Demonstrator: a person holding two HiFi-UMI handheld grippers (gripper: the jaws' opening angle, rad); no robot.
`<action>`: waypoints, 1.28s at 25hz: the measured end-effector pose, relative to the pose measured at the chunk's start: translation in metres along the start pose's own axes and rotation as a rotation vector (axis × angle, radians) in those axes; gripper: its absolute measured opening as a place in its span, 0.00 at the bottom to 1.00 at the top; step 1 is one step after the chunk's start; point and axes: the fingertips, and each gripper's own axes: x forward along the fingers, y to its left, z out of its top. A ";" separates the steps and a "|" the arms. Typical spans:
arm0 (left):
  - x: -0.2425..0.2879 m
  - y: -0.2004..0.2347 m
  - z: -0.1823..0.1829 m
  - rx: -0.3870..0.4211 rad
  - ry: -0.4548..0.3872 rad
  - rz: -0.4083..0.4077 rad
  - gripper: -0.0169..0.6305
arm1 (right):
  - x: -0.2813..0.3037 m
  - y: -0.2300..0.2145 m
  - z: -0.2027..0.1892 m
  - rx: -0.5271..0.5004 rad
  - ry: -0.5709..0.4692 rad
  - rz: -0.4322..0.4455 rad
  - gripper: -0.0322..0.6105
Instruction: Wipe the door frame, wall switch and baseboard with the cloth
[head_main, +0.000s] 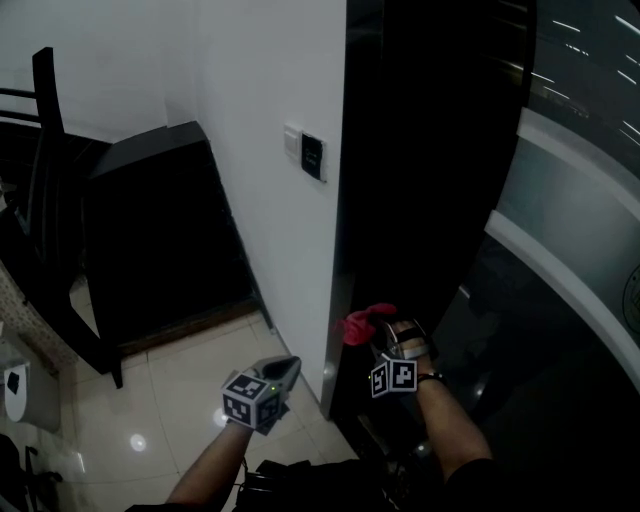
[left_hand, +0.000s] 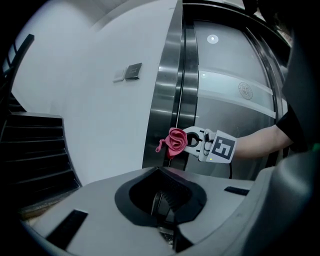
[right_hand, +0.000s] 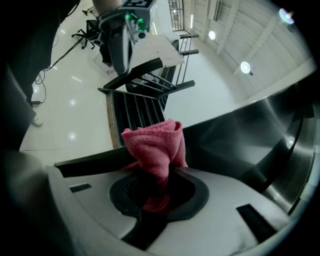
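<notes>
- Cloth (right_hand: 155, 147): pink and bunched. It is clamped in the right hand-held gripper (right_hand: 157, 186), with a folded wad standing out past the jaw tips.
- Right hand-held gripper: the jaws are closed on the cloth, and only the fabric keeps them apart. A bare forearm (head_main: 450, 420) extends behind it.
- Cloth position: it is at the low part of the door frame (head_main: 345, 250), on the edge nearest the white wall (head_main: 250, 150). From the left gripper view the cloth (left_hand: 176, 141) overlaps the frame's steel strip (left_hand: 167, 90). Contact with the metal cannot be confirmed.
- Left hand-held gripper (left_hand: 165, 207): the jaws are together with nothing between them. It is held low over the tiled floor (head_main: 190, 400), to the left of the frame's foot, and points toward the right hand-held gripper.
- Wall switch (head_main: 312, 155): a dark plate on the white wall, just left of the frame. It is well above the cloth, and neither hand-held gripper touches it.
- Dark cabinet (head_main: 160, 230): it stands against the wall to the left, well apart from both hand-held grippers.
</notes>
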 end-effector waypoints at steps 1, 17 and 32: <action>-0.001 0.000 0.000 0.001 0.000 0.003 0.01 | 0.002 0.006 -0.002 -0.004 0.006 0.015 0.15; 0.002 -0.007 -0.003 -0.028 -0.022 -0.032 0.01 | -0.019 -0.026 -0.017 0.012 0.050 -0.010 0.15; 0.013 -0.018 0.022 -0.039 -0.114 -0.101 0.01 | -0.077 -0.366 -0.021 -0.103 0.154 -0.567 0.15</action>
